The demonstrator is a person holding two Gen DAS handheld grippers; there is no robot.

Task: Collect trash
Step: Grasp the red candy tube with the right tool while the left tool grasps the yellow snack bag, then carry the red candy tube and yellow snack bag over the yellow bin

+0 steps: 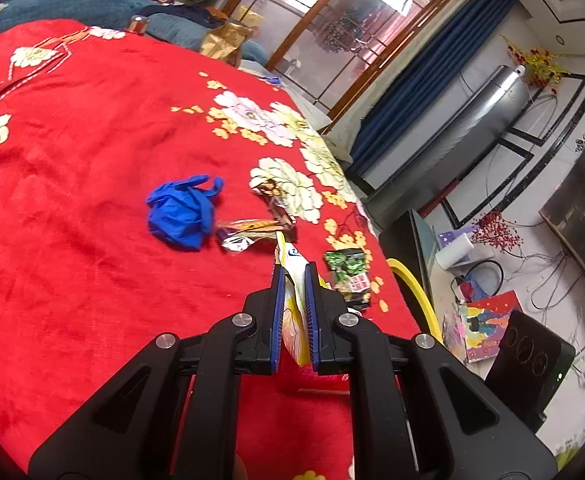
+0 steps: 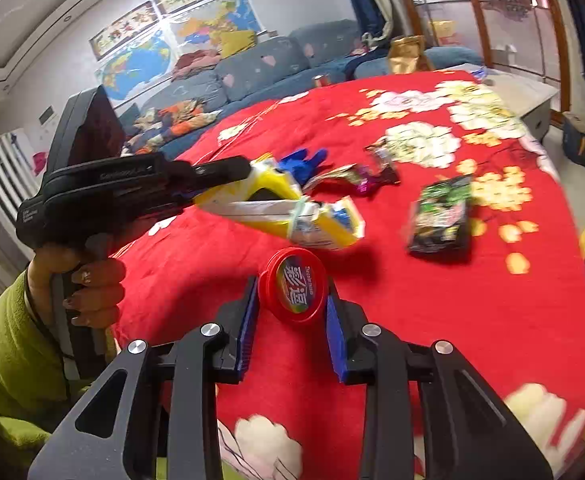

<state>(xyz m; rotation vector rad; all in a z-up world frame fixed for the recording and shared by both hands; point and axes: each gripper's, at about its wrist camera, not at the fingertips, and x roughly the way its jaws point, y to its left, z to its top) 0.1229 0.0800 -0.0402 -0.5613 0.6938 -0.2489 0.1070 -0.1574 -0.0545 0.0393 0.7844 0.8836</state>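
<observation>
left hand-held gripper [image 1: 294, 280]: pressed together on a yellow and white wrapper [image 1: 292, 312], pinching it flat between the blue pads. in the right wrist view the wrapper sticks out past the fingertips and hangs above the blanket.
right hand-held gripper [image 2: 292, 288]: closed round a small red round tin [image 2: 295, 285]; the pads sit at its two sides and the tin looks lifted off the blanket, judging by the shadow under it.
person: a hand [image 2: 80, 280] in a green sleeve [image 2: 4, 360] grips the left handle.
surface: a red flowered blanket [image 1: 72, 208] carries everything; whether a bed or a desk lies under it i cannot tell.
trash left: a crumpled blue glove [image 1: 182, 212] and a crinkled foil wrapper [image 1: 248, 234] lie ahead of the left hand-held gripper, touching or nearly so; a brown wrapper [image 1: 274, 200] just beyond; a green packet [image 1: 350, 276] just right of the left fingertips.
key relation: the green packet lies ahead and right of the right hand-held gripper, its long axis running away from it, and the right hand looks better placed for it. both hands are full, so i judge unloading comes first.
bin: a yellow rim [image 1: 412, 284] past the blanket edge may be it; not sure.
</observation>
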